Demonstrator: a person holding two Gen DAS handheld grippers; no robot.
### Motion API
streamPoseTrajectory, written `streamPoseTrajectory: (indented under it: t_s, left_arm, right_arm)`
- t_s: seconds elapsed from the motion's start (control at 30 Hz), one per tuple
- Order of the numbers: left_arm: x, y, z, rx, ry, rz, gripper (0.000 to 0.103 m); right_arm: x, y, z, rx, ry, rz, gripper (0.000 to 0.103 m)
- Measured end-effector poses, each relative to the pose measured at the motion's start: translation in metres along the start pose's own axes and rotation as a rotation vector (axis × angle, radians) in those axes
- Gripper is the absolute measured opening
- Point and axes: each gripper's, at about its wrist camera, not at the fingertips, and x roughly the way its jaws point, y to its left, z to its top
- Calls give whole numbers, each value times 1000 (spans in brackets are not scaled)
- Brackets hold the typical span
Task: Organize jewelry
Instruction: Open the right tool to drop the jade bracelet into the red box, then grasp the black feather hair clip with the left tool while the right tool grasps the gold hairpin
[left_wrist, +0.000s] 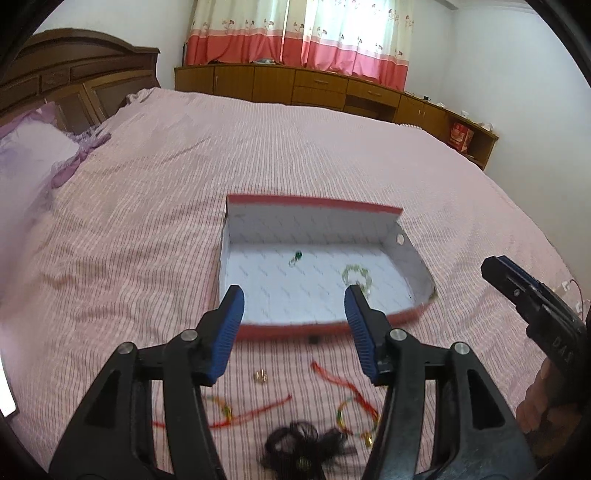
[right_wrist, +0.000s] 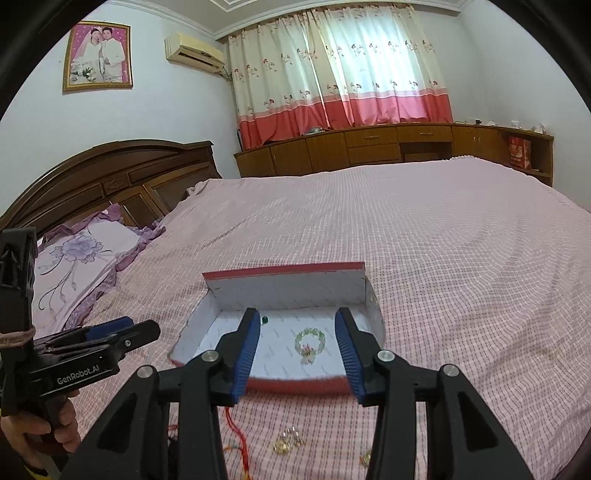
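An open red box with a white inside lies on the bed. In it are a pale green bead bracelet and a small green-stone piece. On the bedspread in front of the box lie red cord bracelets, gold rings and a black hair tie. My left gripper is open and empty above the box's near edge. My right gripper is open and empty, hovering over the box.
The pink striped bedspread stretches all around. A purple pillow and a wooden headboard are at the left. Wooden cabinets stand under the curtained window.
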Motion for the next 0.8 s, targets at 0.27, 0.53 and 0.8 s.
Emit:
streamPoseTrajectory:
  t_s: [0.27,0.53,0.8]
  left_arm:
    - [-13,7,-32,-17,56,-17,49]
    - [-12,10,-62,-26,134,-14,49]
    - [-7,6,-85,-14,204,-26,50]
  right_arm:
    - [-28,-6,-25,-19,37,-26,49]
    - [-43,-20,-55,-20,104,-67,49]
    - [-45,-33,-83,-3,179,-104,49]
